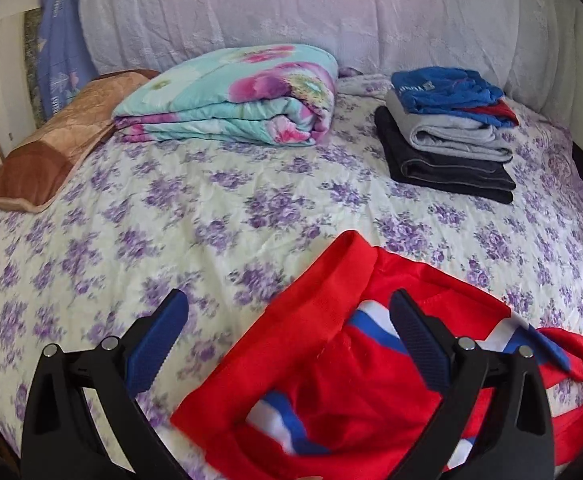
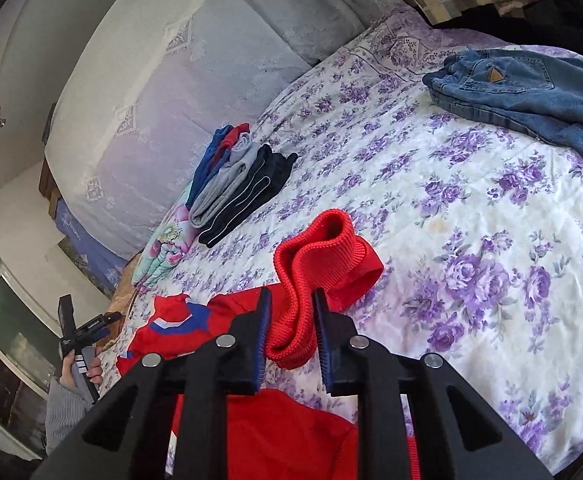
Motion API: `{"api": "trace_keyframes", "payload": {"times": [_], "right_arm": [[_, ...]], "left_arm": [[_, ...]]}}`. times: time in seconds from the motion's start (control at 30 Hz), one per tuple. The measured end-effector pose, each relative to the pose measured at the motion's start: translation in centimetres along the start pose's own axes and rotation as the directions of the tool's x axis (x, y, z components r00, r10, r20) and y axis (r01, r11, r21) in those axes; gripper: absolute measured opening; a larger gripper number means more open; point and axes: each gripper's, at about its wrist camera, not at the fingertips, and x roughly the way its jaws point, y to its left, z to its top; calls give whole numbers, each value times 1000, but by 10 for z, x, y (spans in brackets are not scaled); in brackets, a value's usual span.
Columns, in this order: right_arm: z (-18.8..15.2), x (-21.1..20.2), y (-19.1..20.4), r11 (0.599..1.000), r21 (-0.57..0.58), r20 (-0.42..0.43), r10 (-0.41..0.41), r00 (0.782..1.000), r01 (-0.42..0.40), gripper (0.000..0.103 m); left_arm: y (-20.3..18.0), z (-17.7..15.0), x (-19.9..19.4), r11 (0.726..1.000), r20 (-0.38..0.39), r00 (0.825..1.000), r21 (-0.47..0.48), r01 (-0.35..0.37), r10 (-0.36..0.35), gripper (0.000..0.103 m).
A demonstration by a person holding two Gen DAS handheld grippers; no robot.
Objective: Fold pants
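Red pants [image 1: 343, 392] with blue and white stripes lie on the purple-flowered bedspread [image 1: 211, 208]. My left gripper [image 1: 291, 308] is open above them, its right finger over the red cloth, its left finger over the bedspread. In the right wrist view my right gripper [image 2: 293, 300] is shut on the pants' red ribbed cuff [image 2: 307, 264], which bulges up between the fingers. The rest of the red pants [image 2: 275, 436] lies below it. The left gripper [image 2: 77, 334] shows at far left, held in a hand.
A stack of folded clothes [image 1: 447, 144], blue on grey on black, sits at the back right; it also shows in the right wrist view [image 2: 235, 188]. A folded floral quilt [image 1: 231, 100] and a brown pillow [image 1: 59, 148] lie at the back left. Blue jeans [image 2: 531, 96] lie at the far right.
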Motion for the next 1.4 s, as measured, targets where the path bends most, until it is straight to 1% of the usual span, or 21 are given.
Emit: {"api": "trace_keyframes", "payload": {"times": [0.13, 0.27, 0.4, 0.5, 0.57, 0.6, 0.67, 0.7, 0.73, 0.83, 0.9, 0.97, 1.0, 1.03, 1.1, 1.2, 1.23, 1.27, 1.3, 1.33, 1.4], "right_arm": [[0, 6, -5, 999, 27, -22, -18, 1000, 19, 21], [0, 10, -8, 998, 43, -33, -37, 999, 38, 21], [0, 12, -12, 997, 62, -45, -48, 998, 51, 21], [0, 15, -14, 996, 72, -55, -45, 997, 49, 21], [-1, 17, -14, 996, 77, -61, -44, 997, 48, 21], [0, 18, -14, 996, 78, -62, -43, 997, 48, 21], [1, 19, -13, 996, 80, -66, -41, 997, 46, 21], [2, 19, -13, 996, 82, -68, -39, 997, 44, 21], [3, 20, -13, 996, 83, -69, -38, 997, 43, 21], [4, 22, -12, 996, 84, -72, -34, 997, 40, 21], [4, 23, -14, 995, 90, -72, -32, 997, 38, 21], [4, 24, -16, 994, 105, -72, -23, 997, 30, 22], [3, 24, -17, 994, 111, -70, -17, 997, 24, 22], [3, 23, -17, 993, 115, -69, -13, 998, 21, 23], [2, 22, -19, 993, 118, -70, -11, 997, 19, 23], [1, 20, -21, 993, 120, -70, -11, 997, 20, 23], [1, 20, -22, 992, 123, -70, -11, 998, 20, 23], [1, 19, -23, 992, 126, -69, -9, 998, 18, 23], [0, 19, -24, 992, 128, -69, -9, 998, 18, 23], [0, 19, -24, 991, 129, -69, -8, 998, 17, 23], [0, 20, -25, 991, 132, -69, -4, 998, 13, 23]], "left_arm": [[-29, 21, 43, 992, -62, 997, 122, 42, -35, 98], [-53, 22, 77, 973, -128, 991, 222, 69, -42, 98], [-62, 21, 93, 965, -156, 986, 248, 91, -53, 98], [-62, 24, 95, 962, -153, 982, 235, 141, -107, 97], [-60, 26, 93, 960, -135, 978, 210, 187, -161, 62], [-60, 26, 94, 959, -153, 972, 193, 207, -179, 36], [-56, 26, 93, 966, -141, 974, 166, 199, -177, 27], [-54, 26, 92, 967, -133, 975, 157, 199, -179, 17], [-50, 26, 90, 969, -130, 974, 142, 204, -186, 11], [-40, 24, 82, 964, -120, 964, 93, 251, -239, 7], [-39, 22, 77, 963, -116, 964, 99, 251, -239, 7], [-40, 21, 78, 962, -133, 962, 100, 254, -240, 8], [-41, 21, 79, 964, -136, 964, 105, 243, -228, 14], [-43, 20, 80, 965, -141, 965, 113, 238, -221, 27], [-48, 20, 85, 959, -167, 959, 130, 252, -229, 40], [-56, 19, 88, 955, -179, 962, 177, 237, -206, 40], [-56, 19, 88, 955, -176, 964, 186, 231, -199, 29], [-55, 19, 87, 954, -176, 964, 191, 230, -197, 22], [-53, 19, 86, 953, -177, 963, 189, 238, -205, 10], [-50, 20, 83, 950, -176, 957, 176, 259, -229, 6], [-46, 20, 76, 947, -164, 954, 161, 278, -252, 5]]}}
